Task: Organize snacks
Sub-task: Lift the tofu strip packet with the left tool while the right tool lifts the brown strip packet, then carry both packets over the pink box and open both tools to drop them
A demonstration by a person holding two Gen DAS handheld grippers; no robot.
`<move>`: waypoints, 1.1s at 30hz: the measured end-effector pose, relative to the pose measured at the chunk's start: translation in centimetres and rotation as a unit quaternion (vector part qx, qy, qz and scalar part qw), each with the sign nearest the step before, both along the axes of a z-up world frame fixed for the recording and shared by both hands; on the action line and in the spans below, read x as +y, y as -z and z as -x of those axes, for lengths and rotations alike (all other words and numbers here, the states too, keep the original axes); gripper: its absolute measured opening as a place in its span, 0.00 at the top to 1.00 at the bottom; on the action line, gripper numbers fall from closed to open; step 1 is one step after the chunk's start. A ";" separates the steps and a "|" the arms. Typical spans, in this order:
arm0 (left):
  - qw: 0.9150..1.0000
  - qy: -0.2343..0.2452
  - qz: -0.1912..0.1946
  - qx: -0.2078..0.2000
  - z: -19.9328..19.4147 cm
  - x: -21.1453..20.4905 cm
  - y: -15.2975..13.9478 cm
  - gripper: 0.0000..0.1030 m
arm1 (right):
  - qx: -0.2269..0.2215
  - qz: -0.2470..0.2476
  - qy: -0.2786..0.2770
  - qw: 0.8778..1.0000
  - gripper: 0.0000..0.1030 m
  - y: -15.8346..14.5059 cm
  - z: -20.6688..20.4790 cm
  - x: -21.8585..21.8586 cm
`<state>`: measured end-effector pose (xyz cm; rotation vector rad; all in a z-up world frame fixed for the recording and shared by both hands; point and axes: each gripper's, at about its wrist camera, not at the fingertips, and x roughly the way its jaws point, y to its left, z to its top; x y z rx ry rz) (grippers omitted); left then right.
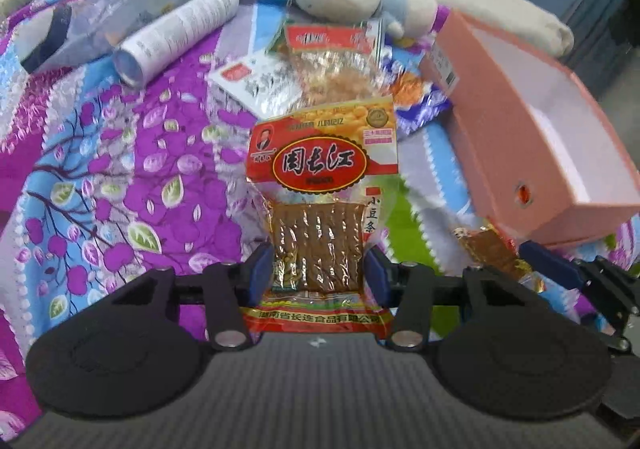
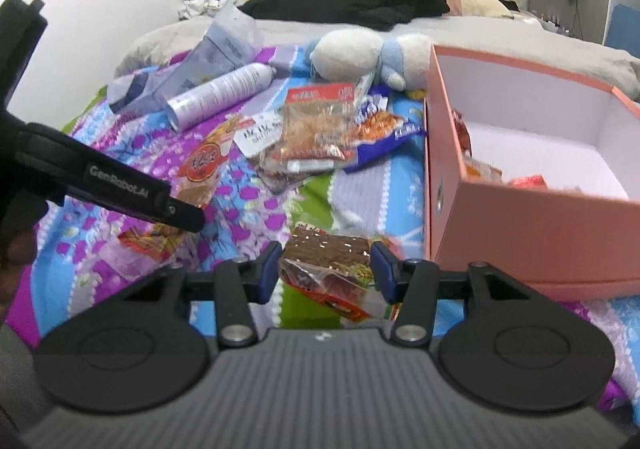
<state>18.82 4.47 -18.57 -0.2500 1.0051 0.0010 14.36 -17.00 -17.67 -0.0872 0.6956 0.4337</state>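
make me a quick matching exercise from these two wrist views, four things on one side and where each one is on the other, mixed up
Things:
1. red-label tofu strip packet
2. pink box
3. white spray can
4. plush toy

Places:
A. lying on its side on the floral bedspread
B. between the left claw fingers
C. far end of the bedspread, behind the snack pile
D. open, at the right, a few packets inside

Pairs: 1-B, 2-D, 3-A, 4-C

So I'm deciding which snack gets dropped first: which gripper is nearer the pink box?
Right. The right gripper, holding a snack pack, sits just beside the pink box. The left gripper, holding the red bean-strip packet, is farther out to the left.
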 end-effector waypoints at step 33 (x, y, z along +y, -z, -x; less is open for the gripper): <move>0.985 0.043 0.003 -0.167 -5.2 -5.8 -18.5 0.46 | -0.142 -0.035 0.052 0.988 0.50 -14.9 -4.7 -3.6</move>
